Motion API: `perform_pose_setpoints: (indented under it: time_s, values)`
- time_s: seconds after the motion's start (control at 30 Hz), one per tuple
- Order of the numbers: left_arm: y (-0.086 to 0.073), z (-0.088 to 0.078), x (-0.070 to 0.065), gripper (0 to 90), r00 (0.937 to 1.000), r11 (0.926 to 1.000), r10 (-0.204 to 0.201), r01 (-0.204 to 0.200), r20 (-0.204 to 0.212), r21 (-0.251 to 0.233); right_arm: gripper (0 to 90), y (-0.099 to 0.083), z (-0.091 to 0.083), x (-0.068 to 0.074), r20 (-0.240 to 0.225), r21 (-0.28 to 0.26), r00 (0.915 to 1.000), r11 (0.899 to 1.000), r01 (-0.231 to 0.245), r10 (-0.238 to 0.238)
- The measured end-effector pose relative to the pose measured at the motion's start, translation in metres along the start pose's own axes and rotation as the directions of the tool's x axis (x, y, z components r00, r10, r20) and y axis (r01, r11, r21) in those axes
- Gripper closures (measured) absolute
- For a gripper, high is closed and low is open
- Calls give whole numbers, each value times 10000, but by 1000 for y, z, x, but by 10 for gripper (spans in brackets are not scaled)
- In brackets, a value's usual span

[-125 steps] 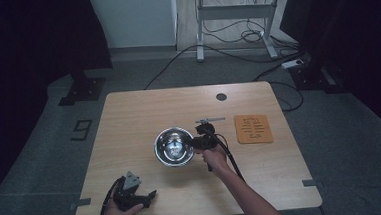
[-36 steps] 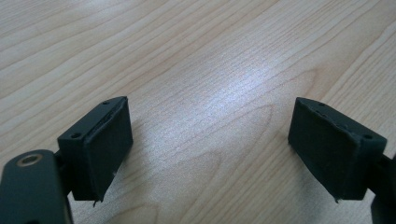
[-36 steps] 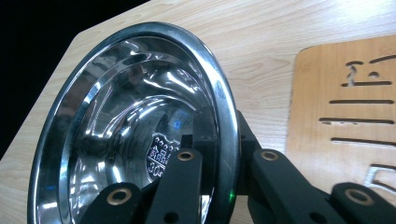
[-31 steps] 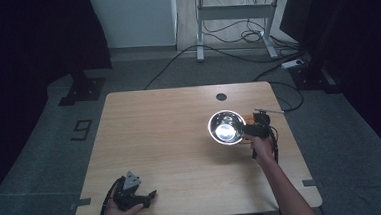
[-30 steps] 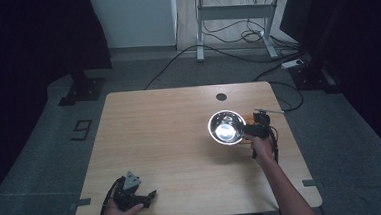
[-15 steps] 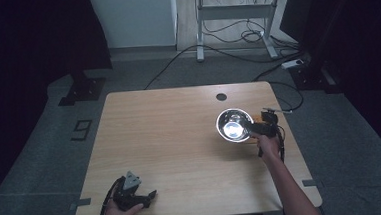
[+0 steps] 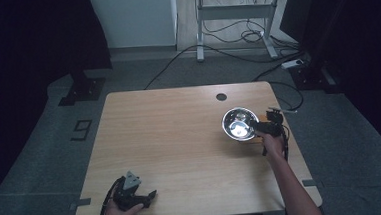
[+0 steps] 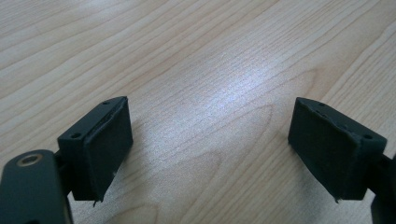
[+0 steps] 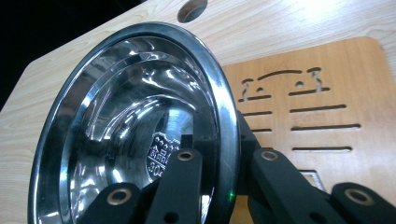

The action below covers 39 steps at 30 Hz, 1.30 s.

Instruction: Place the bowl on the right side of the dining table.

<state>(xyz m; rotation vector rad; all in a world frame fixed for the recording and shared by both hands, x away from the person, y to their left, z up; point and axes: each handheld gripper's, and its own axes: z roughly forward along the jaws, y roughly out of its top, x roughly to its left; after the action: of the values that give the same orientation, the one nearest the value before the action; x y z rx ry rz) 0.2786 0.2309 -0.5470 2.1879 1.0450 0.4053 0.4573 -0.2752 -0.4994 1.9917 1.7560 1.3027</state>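
A shiny steel bowl (image 7: 239, 123) hangs over the right side of the wooden table (image 7: 180, 138), above a slotted wooden trivet (image 9: 322, 107). My right gripper (image 7: 261, 127) is shut on the bowl's rim; in the right gripper view one jaw sits inside the bowl (image 9: 135, 126) and the other outside its rim. My left gripper (image 7: 141, 196) rests near the table's front left edge. In the left gripper view its pads (image 8: 108, 144) stand wide apart over bare wood with nothing between them.
A round cable hole (image 7: 221, 96) lies near the table's far edge. Cables (image 7: 245, 54) and a desk frame stand on the floor behind. The table's right edge (image 7: 293, 136) is close to the bowl.
The right gripper has carried the bowl from the table's middle over to the right side, above the trivet. The left gripper has stayed put.
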Motion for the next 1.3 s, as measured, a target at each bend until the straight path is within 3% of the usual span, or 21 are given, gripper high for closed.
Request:
perform_pose_setpoints:
  time_s: [0.97,1.3]
  values:
    - [0,0,0,133,10000,10000,-1,1,-1,-3,855,9,-1,-41,984,-291,9926,9972,-687,713]
    - [0,0,0,133,10000,10000,-2,2,-1,-1,855,11,1,-48,1193,-347,9892,9961,-815,851]
